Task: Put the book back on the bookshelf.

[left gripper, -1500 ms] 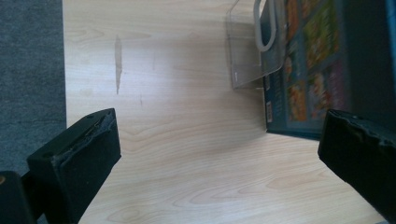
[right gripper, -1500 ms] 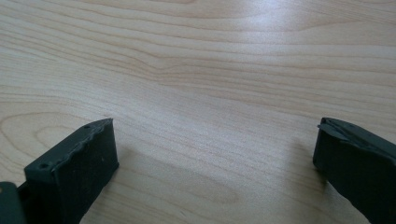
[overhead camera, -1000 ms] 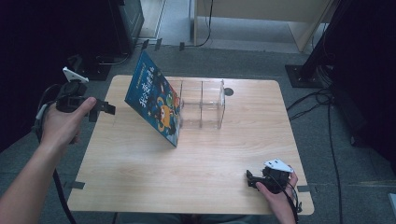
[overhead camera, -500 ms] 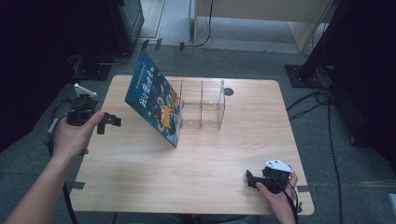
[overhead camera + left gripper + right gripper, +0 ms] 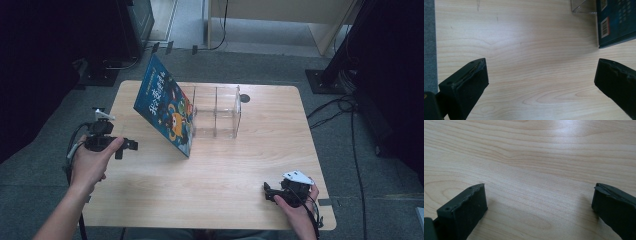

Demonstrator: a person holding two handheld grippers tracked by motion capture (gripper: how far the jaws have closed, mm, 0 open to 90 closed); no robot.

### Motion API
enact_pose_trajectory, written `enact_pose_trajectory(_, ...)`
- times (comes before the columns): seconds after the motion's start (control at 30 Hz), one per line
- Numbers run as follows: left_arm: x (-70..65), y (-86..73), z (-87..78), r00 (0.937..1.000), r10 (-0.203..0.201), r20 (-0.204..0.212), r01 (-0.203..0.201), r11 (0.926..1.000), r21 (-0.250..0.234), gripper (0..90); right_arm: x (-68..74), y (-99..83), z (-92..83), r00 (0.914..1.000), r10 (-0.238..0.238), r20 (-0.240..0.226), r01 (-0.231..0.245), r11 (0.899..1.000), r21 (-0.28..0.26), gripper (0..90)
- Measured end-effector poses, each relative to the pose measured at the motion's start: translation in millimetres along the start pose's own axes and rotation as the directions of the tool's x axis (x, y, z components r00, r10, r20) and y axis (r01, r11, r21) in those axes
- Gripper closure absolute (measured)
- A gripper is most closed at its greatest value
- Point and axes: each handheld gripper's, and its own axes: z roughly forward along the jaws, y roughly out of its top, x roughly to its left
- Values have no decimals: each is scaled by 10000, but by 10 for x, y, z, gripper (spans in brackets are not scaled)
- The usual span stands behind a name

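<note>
Picture book leans tilted against the clear organizer, neither gripper grasping it.
On the counter, the picture book rests against the clear acrylic organizer; left gripper near it, released; right gripper well apart, released. Next, I judge: upright it into a compartment.

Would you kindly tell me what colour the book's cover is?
The book is dark blue with orange cartoon figures, clearest in the high view.

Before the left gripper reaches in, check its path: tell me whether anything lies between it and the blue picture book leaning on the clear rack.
Nothing visible does. Bare light wooden table lies between the open left gripper and the blue picture book.
</note>
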Motion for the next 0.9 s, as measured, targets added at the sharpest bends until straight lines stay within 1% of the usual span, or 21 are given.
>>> enact_pose_trajectory(0.17, 2, -114, 127, 9999, -54, 162, 54, 10000, 16, 0, 0, 0, 0, 10000, 0, 0, 0, 10000, -1, 0)
enact_pose_trajectory(0.23, -3, -168, 182, 10000, 3, 47, -3, 10000, 13, 0, 0, 0, 0, 10000, 1, 0, -1, 10000, -2, 0)
enact_pose_trajectory(0.3, 0, -207, 227, 10000, -6, 85, 6, 10000, 70, 0, 0, 0, 0, 10000, 1, 0, -1, 10000, 0, 0)
enact_pose_trajectory(0.33, 0, -231, 256, 9999, -66, 76, 66, 10000, 44, 0, 0, 0, 0, 10000, 1, 0, -1, 10000, 0, 0)
enact_pose_trajectory(0.43, 17, -301, 338, 10000, -63, -1, 63, 9999, 134, 0, 0, 0, 0, 10000, 5, -2, -5, 10000, 0, 0)
enact_pose_trajectory(0.57, 39, -399, 433, 9995, 46, -323, -41, 9999, 133, 0, 0, 0, 0, 10000, 1, 0, -1, 10000, -3, 0)
enact_pose_trajectory(0.7, 83, -504, 505, 9987, -24, -501, 23, 10000, -25, 0, 0, 0, 0, 10000, -1, 0, 1, 10000, -3, 0)
enact_pose_trajectory(0.77, 106, -560, 555, 9977, -36, -670, 29, 9999, -97, 0, 0, 0, 0, 10000, 2, 0, -2, 10000, -2, 0)
enact_pose_trajectory(0.9, 137, -673, 643, 9974, -25, -717, 17, 9999, -119, 0, 0, 0, 0, 10000, 13, 16, -13, 10000, -2, 0)
